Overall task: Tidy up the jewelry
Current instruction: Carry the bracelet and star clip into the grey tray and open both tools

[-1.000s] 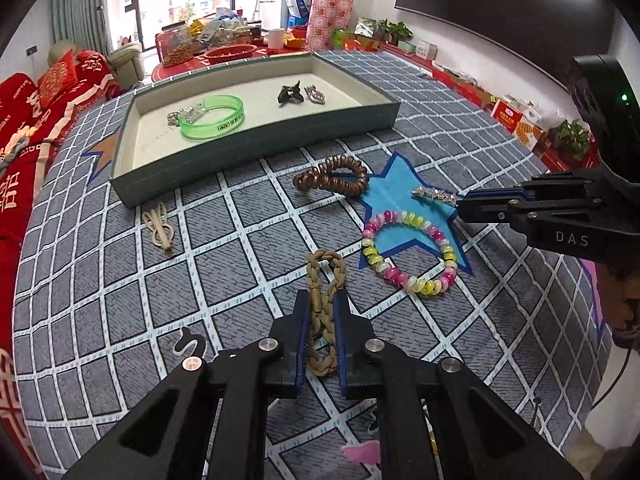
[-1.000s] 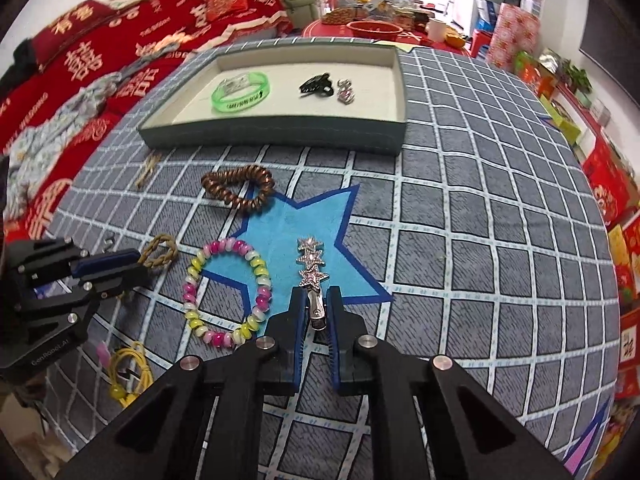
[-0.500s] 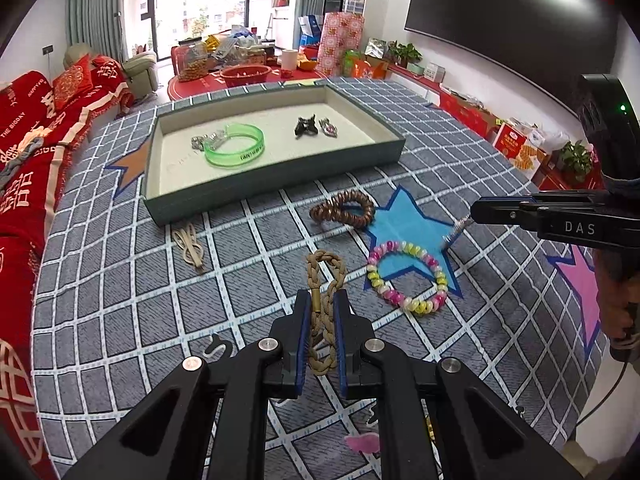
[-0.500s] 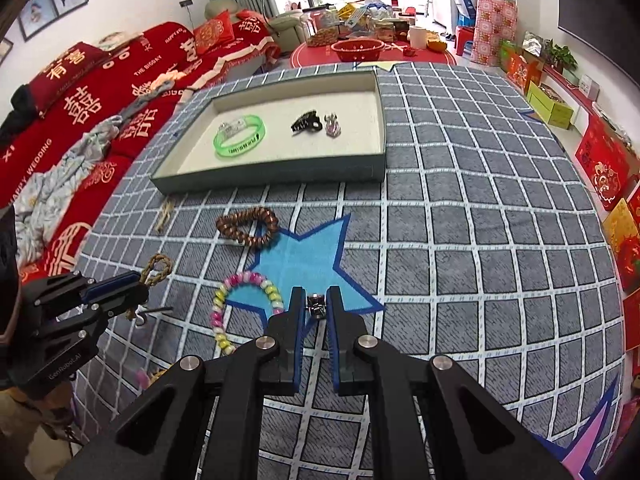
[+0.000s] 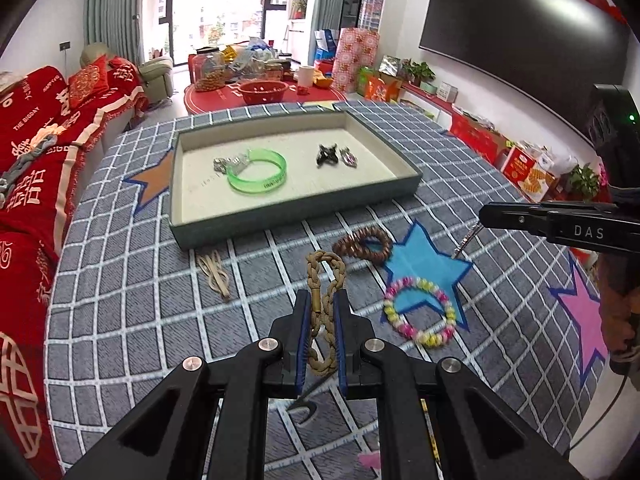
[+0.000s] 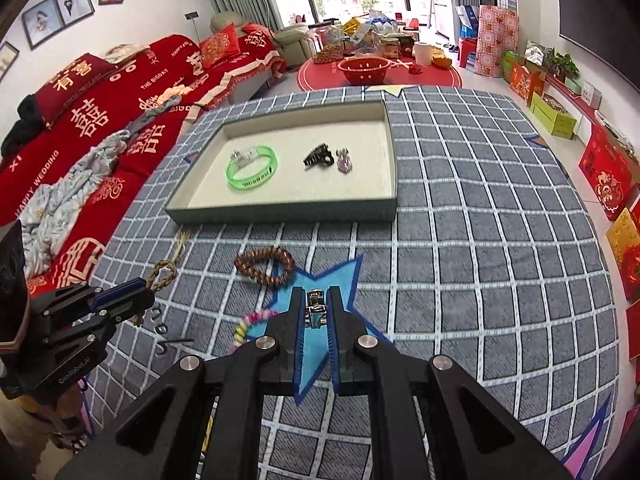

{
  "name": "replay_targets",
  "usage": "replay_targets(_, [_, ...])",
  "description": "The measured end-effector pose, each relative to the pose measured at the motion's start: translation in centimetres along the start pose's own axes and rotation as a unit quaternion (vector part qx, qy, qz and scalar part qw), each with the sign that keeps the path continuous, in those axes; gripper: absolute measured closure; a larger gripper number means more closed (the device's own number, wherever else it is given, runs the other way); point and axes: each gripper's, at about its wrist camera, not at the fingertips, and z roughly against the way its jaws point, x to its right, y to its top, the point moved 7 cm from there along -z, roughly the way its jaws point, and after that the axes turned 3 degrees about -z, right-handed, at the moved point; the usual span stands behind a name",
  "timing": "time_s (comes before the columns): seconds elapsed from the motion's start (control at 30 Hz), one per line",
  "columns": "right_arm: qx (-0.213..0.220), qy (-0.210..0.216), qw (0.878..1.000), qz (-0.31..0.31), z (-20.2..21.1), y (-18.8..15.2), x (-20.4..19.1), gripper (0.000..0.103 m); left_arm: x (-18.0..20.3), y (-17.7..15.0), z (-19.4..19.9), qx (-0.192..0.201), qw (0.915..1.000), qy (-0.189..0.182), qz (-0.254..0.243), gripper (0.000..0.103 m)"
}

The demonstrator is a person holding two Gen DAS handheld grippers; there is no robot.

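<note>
- Tan braided cord bracelet (image 5: 325, 300) is pinched between the pads of the left hand-held gripper (image 5: 320, 320), its loop hanging clear of the checked counter (image 5: 120, 300).
- Silver star-studded hair clip (image 6: 315, 307) is clamped in the right hand-held gripper (image 6: 315, 312), above the blue star patch.
- Green bangle (image 5: 258, 176) and black claw clip (image 5: 327, 155) already lie in the tray (image 5: 296, 216); the brown bead bracelet (image 5: 362, 245) and pastel bead bracelet (image 5: 418, 316) wait on the counter.
- Risk, as I judge it: the limp cord could slide out mid-carry, or the dangling clip could snag the tray wall.
- Compared with a second ago, both pieces have been lifted off the counter, and the tray looks farther below.
</note>
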Motion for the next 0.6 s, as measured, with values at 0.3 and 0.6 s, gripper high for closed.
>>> replay_targets(0.3, [0.023, 0.005, 1.0, 0.007, -0.1, 4.7, -1.2, 0.092, -2.9, 3.9, -0.3, 0.021, 0.9993, 0.021, 0.021, 0.078])
replay_targets(0.6, [0.019, 0.007, 1.0, 0.001, -3.1, 9.4, -1.4, 0.092, -6.4, 7.7, -3.5, 0.016, 0.9984, 0.045, 0.03, 0.078])
